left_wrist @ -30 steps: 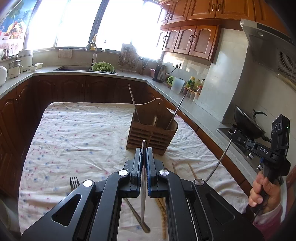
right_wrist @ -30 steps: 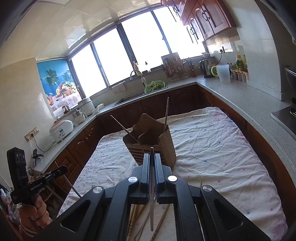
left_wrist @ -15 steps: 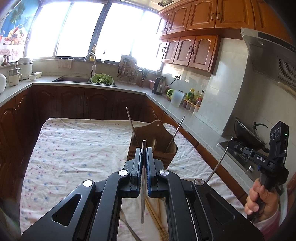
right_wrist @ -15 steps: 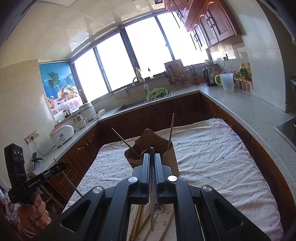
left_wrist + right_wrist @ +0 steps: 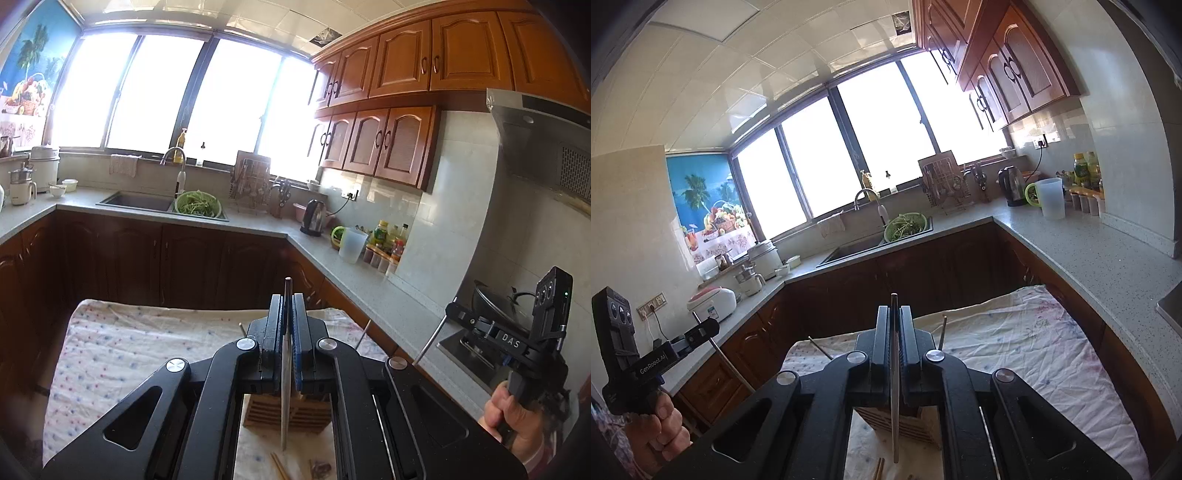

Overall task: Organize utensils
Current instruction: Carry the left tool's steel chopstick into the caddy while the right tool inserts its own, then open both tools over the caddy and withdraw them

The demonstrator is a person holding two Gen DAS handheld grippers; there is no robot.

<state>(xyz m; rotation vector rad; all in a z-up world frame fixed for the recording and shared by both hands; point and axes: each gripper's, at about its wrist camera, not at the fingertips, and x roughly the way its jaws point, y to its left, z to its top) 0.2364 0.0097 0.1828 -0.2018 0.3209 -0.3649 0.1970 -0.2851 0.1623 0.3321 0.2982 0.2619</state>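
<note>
My left gripper [image 5: 287, 299] is shut on a thin metal utensil [image 5: 284, 398] held upright, high above the table. It also shows in the right wrist view [image 5: 705, 330]. My right gripper [image 5: 894, 310] is shut on a second thin metal utensil [image 5: 894, 398], also upright; it shows at the right in the left wrist view [image 5: 452, 312]. The slatted wooden utensil holder [image 5: 288, 415] stands below both, mostly hidden behind the gripper bodies, and shows in the right wrist view [image 5: 905, 424]. Two utensil ends [image 5: 943, 332] stick up from it. Chopsticks [image 5: 279, 467] lie on the cloth in front of it.
The table has a white flowered cloth [image 5: 122, 354]. Dark wood cabinets and a grey L-shaped counter [image 5: 369, 291] surround it, with a sink [image 5: 136, 201], a green colander [image 5: 197, 205], a kettle [image 5: 314, 218] and a wok on the stove [image 5: 495, 302].
Both grippers have risen and tilted up with their utensils. The holder has dropped from mid-view to below the gripper bodies. The table now sits low in both views.
</note>
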